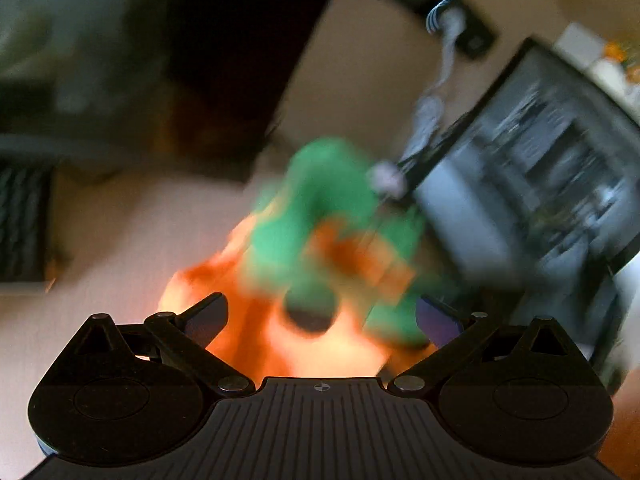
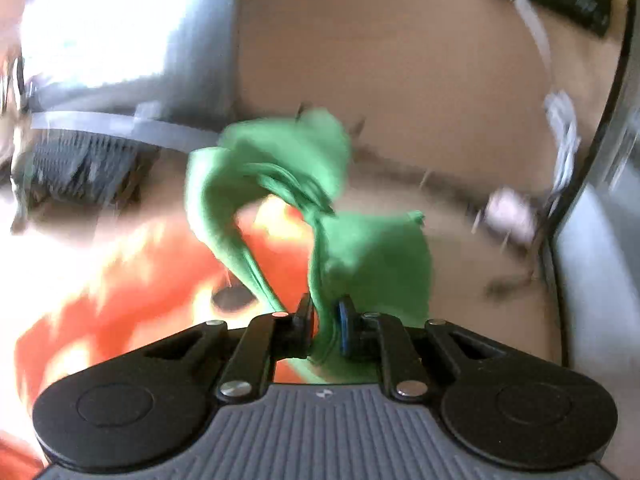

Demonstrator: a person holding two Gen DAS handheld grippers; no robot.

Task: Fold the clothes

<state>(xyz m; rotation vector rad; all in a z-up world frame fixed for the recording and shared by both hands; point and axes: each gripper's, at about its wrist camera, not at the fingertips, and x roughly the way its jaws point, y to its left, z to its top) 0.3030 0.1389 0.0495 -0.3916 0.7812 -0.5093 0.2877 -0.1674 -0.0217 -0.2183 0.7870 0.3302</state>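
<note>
A green garment (image 2: 280,168) hangs twisted and crumpled in the air. My right gripper (image 2: 322,320) is shut on a bunched fold of it. Below lies an orange cloth (image 2: 120,260) on a pale surface. In the left wrist view the green garment (image 1: 320,200) is blurred, ahead of and above my left gripper (image 1: 320,316), which is open and holds nothing. The orange cloth (image 1: 248,320) lies right under its jaws.
Both views are motion-blurred. A dark monitor-like panel (image 1: 540,168) stands at the right. A white cable (image 1: 444,60) hangs along the beige wall. A dark keyboard-like object (image 1: 20,224) lies at the left, and also shows in the right wrist view (image 2: 80,168).
</note>
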